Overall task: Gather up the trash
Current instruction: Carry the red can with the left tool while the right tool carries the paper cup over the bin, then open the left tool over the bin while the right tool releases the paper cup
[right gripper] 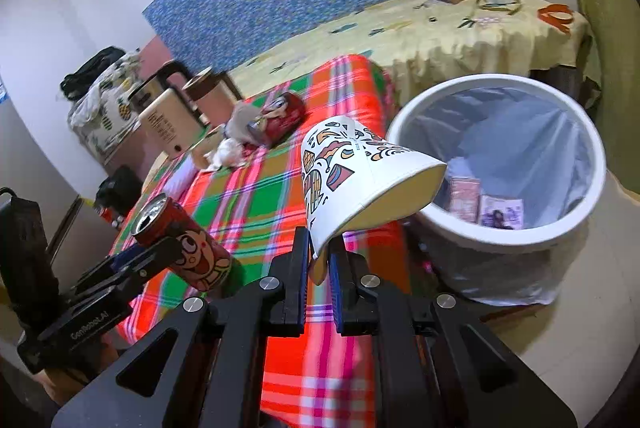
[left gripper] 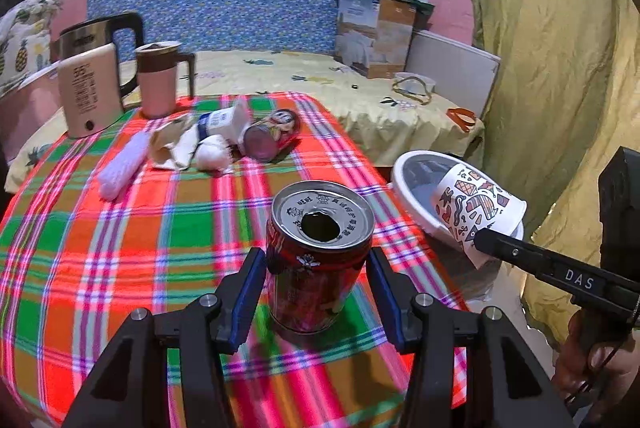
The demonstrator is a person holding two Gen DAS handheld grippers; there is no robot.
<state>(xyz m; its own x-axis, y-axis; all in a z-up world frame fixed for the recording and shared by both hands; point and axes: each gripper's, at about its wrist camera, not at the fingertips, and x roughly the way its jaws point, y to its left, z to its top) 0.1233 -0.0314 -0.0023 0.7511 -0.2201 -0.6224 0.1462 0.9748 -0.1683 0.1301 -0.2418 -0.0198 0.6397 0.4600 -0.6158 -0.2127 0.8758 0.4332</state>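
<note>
Left wrist: left tool (left gripper: 316,268) spread apart around an upright can (left gripper: 316,256) on the desk (left gripper: 120,248), pads beside it, contact unclear; right wrist: right tool (right gripper: 319,268) clamped on a cup (right gripper: 360,180) rim, cup tilted beside the bin (right gripper: 500,240).

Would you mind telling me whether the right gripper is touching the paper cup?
Touching. In the right wrist view, the right gripper has both fingers pressed against the squashed rim of the paper cup, pinching it flat near the trash bin.
</note>
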